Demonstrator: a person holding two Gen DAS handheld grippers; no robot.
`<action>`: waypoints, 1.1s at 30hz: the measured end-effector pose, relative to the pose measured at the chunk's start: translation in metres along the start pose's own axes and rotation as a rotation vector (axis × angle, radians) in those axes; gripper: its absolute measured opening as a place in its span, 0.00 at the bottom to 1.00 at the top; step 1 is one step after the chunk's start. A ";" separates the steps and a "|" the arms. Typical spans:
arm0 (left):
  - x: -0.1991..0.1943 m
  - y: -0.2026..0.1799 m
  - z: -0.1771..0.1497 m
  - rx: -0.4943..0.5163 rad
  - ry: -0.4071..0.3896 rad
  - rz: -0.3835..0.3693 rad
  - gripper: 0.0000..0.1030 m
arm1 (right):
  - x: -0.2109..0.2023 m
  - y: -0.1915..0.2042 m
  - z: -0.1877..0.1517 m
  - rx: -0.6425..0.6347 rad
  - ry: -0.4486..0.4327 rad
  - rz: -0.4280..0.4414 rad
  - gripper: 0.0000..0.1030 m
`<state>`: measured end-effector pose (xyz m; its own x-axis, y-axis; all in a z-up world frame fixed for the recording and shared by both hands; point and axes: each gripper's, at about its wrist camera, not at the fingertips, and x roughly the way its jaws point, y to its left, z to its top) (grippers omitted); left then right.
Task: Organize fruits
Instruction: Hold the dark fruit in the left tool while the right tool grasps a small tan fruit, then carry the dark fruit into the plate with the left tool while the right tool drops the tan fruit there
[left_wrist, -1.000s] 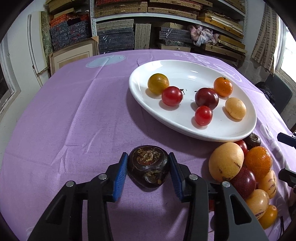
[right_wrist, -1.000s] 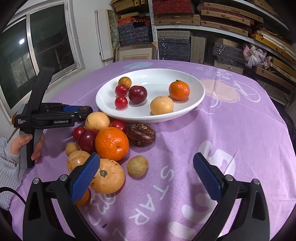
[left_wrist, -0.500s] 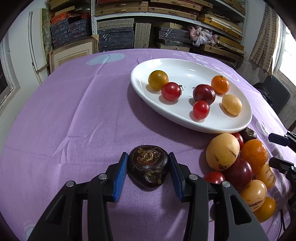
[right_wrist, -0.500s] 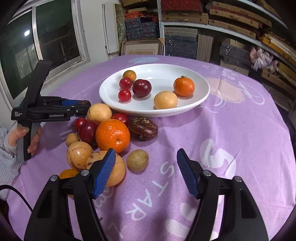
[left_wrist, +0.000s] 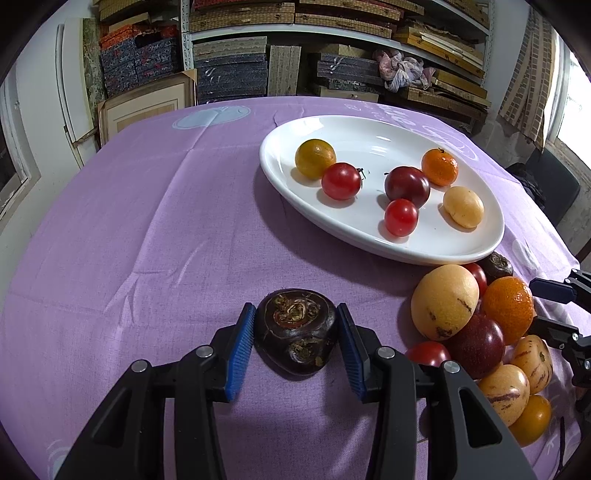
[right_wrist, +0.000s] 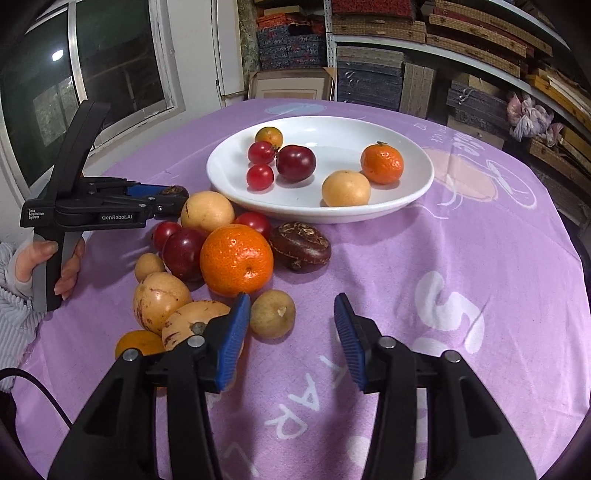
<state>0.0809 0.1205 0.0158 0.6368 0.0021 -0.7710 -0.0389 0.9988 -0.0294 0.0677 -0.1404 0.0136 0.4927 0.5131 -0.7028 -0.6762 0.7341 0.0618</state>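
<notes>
My left gripper (left_wrist: 295, 328) is shut on a dark brown water chestnut (left_wrist: 295, 330) and holds it over the purple cloth, left of the fruit pile; it also shows in the right wrist view (right_wrist: 171, 192). The white oval plate (left_wrist: 369, 240) holds several fruits: a yellow-orange citrus (left_wrist: 315, 158), tomatoes, a dark plum (left_wrist: 406, 185), a mandarin (left_wrist: 439, 167). My right gripper (right_wrist: 291, 328) is open and empty, just right of the pile, with a small tan fruit (right_wrist: 272, 313) by its left pad. A big orange (right_wrist: 236, 259) and a second chestnut (right_wrist: 300, 246) lie ahead.
The pile of loose fruit (left_wrist: 476, 332) lies on the cloth between the plate and the table's near edge. The purple cloth (right_wrist: 461, 258) has white printed letters. Shelves with stacked boards (left_wrist: 332, 37) stand behind the table. A window (right_wrist: 74, 92) is at the left.
The right gripper has narrowed its opening and moved forward toward the pile. The left gripper keeps the chestnut and has drawn slightly back from the plate.
</notes>
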 end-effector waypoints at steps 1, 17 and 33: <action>0.000 0.000 0.000 0.000 0.000 0.000 0.43 | 0.000 0.002 0.000 -0.009 -0.002 -0.017 0.45; 0.001 -0.009 0.000 0.015 0.005 0.013 0.43 | 0.014 0.010 0.006 -0.071 0.029 -0.071 0.24; -0.001 -0.006 -0.001 -0.001 -0.002 -0.014 0.43 | 0.019 0.003 0.013 -0.043 0.019 -0.063 0.24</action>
<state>0.0797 0.1143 0.0160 0.6388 -0.0117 -0.7692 -0.0305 0.9987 -0.0405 0.0824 -0.1223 0.0094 0.5247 0.4580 -0.7176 -0.6674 0.7446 -0.0128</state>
